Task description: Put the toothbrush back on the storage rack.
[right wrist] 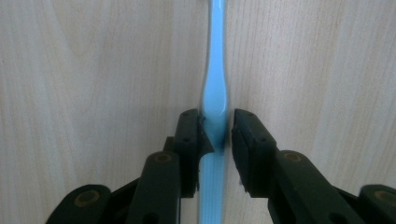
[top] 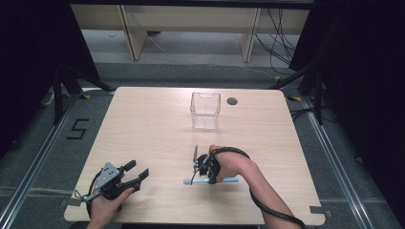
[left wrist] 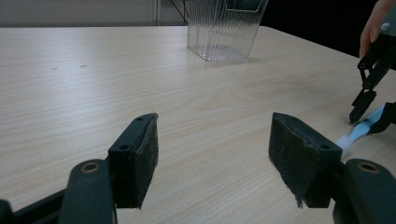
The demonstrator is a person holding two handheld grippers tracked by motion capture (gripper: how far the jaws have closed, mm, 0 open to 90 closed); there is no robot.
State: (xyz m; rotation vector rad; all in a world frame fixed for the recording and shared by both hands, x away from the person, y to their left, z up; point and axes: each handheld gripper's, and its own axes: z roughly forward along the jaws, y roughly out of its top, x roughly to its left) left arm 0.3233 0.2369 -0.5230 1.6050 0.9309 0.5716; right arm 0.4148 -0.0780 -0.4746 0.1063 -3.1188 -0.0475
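A light blue toothbrush [top: 230, 180] lies flat on the wooden table [top: 143, 124] near its front edge. My right gripper [top: 208, 178] points down over the toothbrush, its two pads closed against the sides of the handle [right wrist: 214, 70]. In the right gripper view the gripper [right wrist: 217, 133] holds the handle at its narrow waist. In the left gripper view the toothbrush [left wrist: 359, 130] and the right gripper [left wrist: 373, 116] sit at the far right. My left gripper [top: 137, 170] rests at the front left, jaws wide apart [left wrist: 212, 154] with nothing between them.
A clear ribbed plastic container [top: 205, 110] stands upright at the back middle of the table, also ahead in the left gripper view [left wrist: 224, 28]. A round cable hole [top: 232, 101] lies just right of it. Black stands and cables flank the table on the floor.
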